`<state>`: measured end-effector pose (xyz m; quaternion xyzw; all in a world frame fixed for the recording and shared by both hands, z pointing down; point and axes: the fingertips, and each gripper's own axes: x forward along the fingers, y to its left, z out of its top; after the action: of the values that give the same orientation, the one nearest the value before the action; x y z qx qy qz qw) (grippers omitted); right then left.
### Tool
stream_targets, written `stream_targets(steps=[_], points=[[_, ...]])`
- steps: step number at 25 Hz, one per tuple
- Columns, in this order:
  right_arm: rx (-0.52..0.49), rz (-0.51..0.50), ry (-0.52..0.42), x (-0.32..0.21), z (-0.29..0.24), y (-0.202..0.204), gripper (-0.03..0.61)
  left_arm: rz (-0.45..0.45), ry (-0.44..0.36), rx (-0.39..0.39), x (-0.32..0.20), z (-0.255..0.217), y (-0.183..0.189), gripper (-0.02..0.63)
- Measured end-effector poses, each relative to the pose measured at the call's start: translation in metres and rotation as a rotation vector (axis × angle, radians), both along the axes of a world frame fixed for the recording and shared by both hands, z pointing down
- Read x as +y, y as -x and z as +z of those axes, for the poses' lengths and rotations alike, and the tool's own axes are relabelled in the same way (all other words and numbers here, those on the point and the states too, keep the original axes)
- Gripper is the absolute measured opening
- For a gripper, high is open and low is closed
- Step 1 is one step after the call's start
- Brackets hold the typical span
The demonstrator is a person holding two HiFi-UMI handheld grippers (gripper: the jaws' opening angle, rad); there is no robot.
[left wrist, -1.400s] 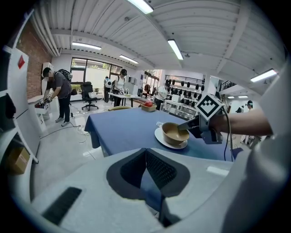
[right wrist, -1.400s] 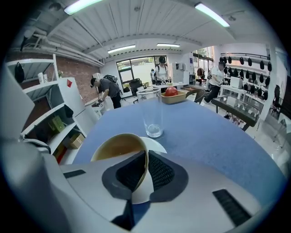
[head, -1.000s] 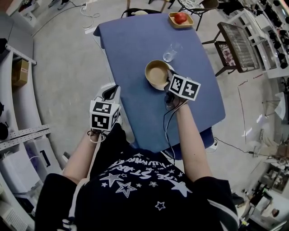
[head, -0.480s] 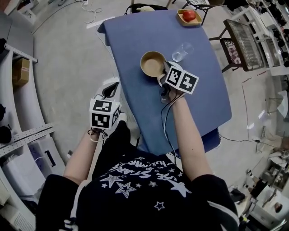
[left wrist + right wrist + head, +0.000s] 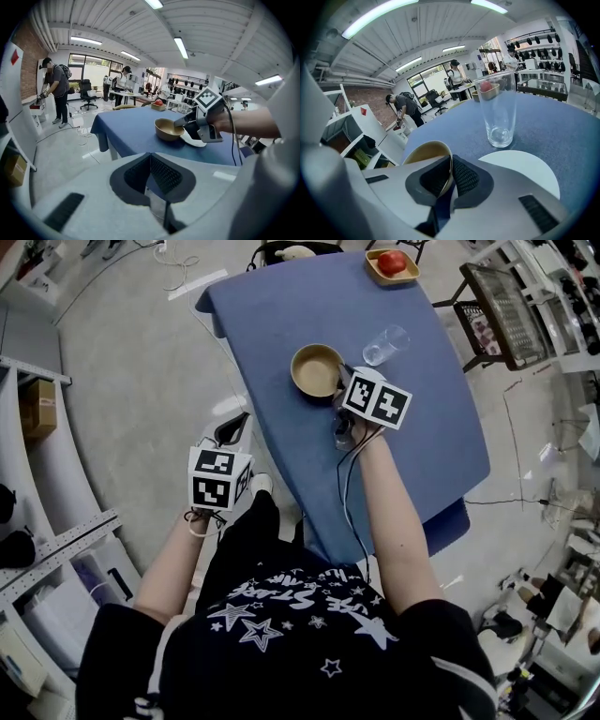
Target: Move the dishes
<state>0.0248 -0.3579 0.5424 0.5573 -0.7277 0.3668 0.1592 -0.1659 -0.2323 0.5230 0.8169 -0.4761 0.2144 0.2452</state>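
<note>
Room: grey concrete floor (image 5: 141, 362) lies around a blue-clothed table (image 5: 412, 446), with white shelving (image 5: 56, 531) at the left and a dark wire-topped stand (image 5: 506, 310) at the far right.
Task thing: tan round bowl (image 5: 314, 371) sits left of the table's middle, with the table's left edge not far off.
Right gripper (image 5: 451, 159): shut on the bowl's near-right rim, the thin wall pinched between both pads.
Left gripper (image 5: 150, 155): jaws together with nothing in them, held over the floor off the table's left edge.
Head view alone: wooden tray (image 5: 411, 277) with a red apple (image 5: 392, 261) sits at the table's far edge, well apart from the bowl.
Gripper views alone: white flat plate (image 5: 529, 171) lies just right of the bowl, under the right gripper. People (image 5: 56, 89) stand in the background.
Open room: bare cloth spreads over the near and right parts of the table.
In the way: clear drinking glass (image 5: 499, 110) stands upright just beyond the plate, to the right of the bowl.
</note>
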Motion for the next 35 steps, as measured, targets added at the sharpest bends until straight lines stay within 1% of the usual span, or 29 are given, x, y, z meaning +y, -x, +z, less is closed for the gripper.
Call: stream_targets(steps=[6,8,10,13,16,24,31,35], points=[[0.015,-0.004,-0.006,-0.001,0.002,-0.002,0.029,0.051,0.000,-0.003,-0.008,0.003,-0.007,0.020],[0.016,-0.021,-0.015,-0.001,0.002,-0.001,0.063,0.050,-0.008,0.001,-0.010,0.001,-0.007,0.020],[0.009,-0.045,-0.028,0.000,-0.001,0.003,0.138,0.039,-0.012,0.006,-0.010,0.000,-0.005,0.020],[0.008,-0.078,-0.065,0.004,-0.010,0.005,0.172,0.016,-0.014,0.007,-0.007,-0.002,-0.004,0.020],[-0.004,-0.090,-0.099,0.015,-0.023,-0.004,0.192,-0.001,-0.021,-0.001,0.002,-0.006,-0.011,0.020],[-0.070,-0.100,-0.178,0.065,-0.057,-0.046,0.193,-0.036,-0.076,-0.020,0.042,-0.031,-0.043,0.020],[-0.073,-0.124,-0.226,0.121,-0.083,-0.085,0.193,-0.069,-0.118,-0.017,0.086,-0.051,-0.077,0.020],[-0.024,-0.152,-0.267,0.155,-0.098,-0.114,0.171,-0.073,-0.147,-0.019,0.114,-0.064,-0.105,0.020]])
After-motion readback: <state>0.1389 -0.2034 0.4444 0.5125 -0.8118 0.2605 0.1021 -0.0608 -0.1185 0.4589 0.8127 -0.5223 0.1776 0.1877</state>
